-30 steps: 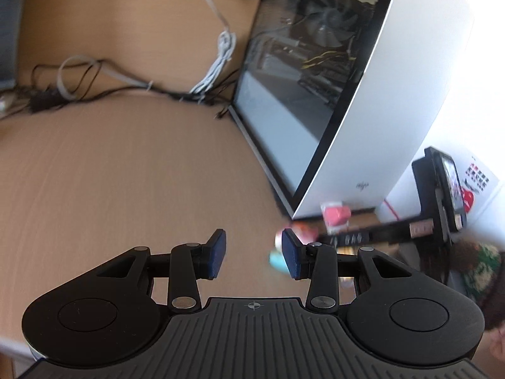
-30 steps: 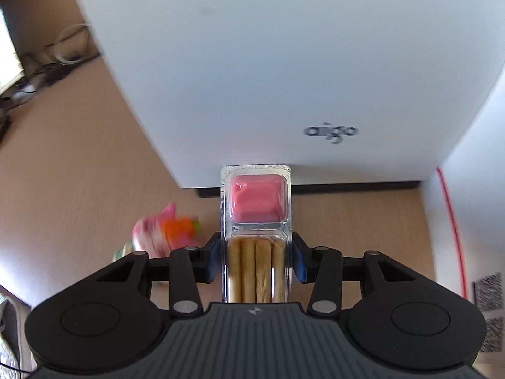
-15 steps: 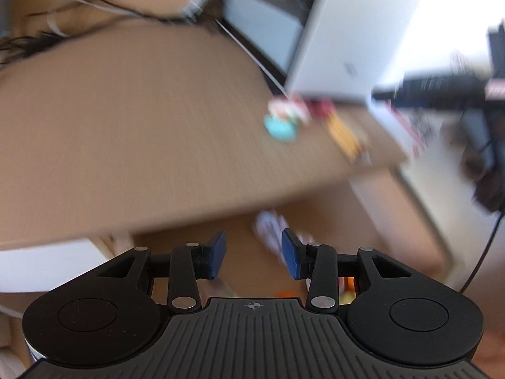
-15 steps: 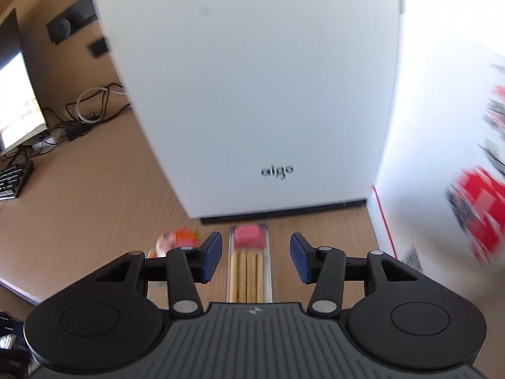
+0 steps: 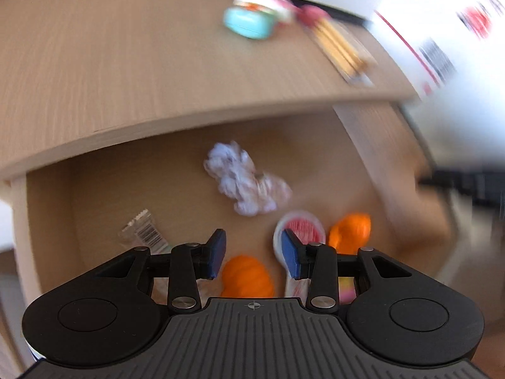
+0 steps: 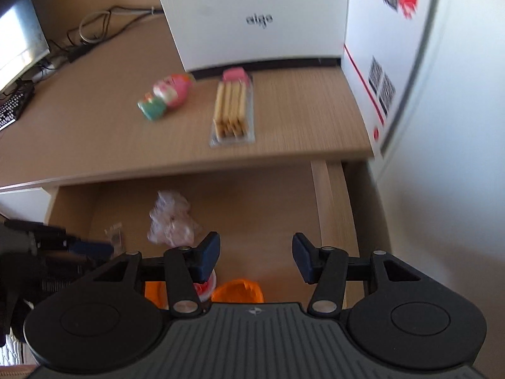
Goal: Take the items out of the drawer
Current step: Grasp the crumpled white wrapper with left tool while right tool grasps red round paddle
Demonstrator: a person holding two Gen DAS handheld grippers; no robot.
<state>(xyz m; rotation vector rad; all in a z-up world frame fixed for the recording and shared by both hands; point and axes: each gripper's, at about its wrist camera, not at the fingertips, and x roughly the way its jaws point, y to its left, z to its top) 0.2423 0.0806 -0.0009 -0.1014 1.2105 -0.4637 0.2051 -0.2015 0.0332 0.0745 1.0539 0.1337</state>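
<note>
The open drawer (image 6: 319,208) sits under the desk edge. It holds a crumpled clear bag (image 5: 246,183), a barcoded clear packet (image 5: 143,235), a white cup with a red lid (image 5: 300,230) and two orange items (image 5: 246,279) (image 5: 350,232). My left gripper (image 5: 254,254) hangs open over them, touching nothing. My right gripper (image 6: 255,257) is over the drawer's right part, its jaws opening with nothing between them. An orange item (image 6: 238,290) lies below it. The biscuit-stick pack (image 6: 233,110) and a pink and teal toy (image 6: 167,94) lie on the desk.
A white computer case (image 6: 258,15) stands at the back of the desk, with a white box (image 6: 385,63) bearing red print to its right. Cables (image 6: 94,25), a monitor (image 6: 19,38) and a keyboard (image 6: 12,110) are at the far left.
The right gripper let go of the biscuit-stick pack on the desk and drew back over the drawer. The left gripper tipped down from the desktop to above the drawer's contents.
</note>
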